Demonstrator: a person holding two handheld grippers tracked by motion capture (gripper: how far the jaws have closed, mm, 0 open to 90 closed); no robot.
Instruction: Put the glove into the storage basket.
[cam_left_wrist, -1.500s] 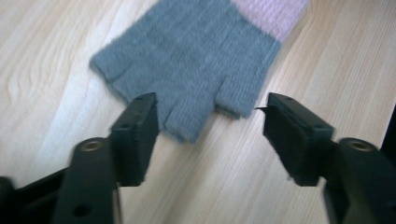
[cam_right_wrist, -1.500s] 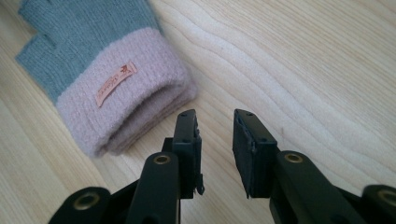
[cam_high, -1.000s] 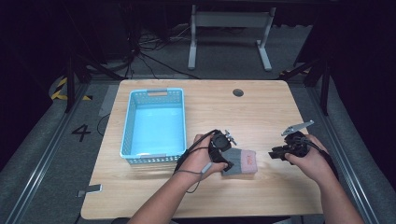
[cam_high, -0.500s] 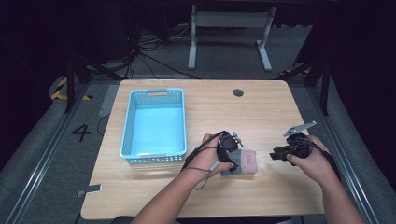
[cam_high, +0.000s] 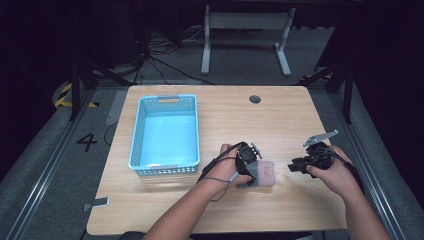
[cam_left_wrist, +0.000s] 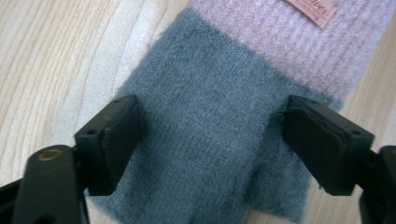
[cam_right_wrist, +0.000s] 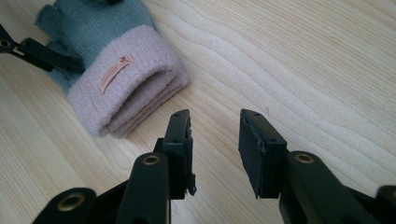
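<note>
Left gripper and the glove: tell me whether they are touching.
Cannot tell. In the left gripper view the left gripper straddles the grey part of the glove, jaws wide at its edges, contact unclear.

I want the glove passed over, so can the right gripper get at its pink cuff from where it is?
Probably yes: the right gripper is open, facing the pink cuff across bare table.

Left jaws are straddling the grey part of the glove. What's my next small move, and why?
Probably close the left gripper on the glove. Its jaws stand open on either side of the grey knit, which lies flat on the table, so nothing is gripped yet. The right gripper is open, short of the pink cuff.
</note>
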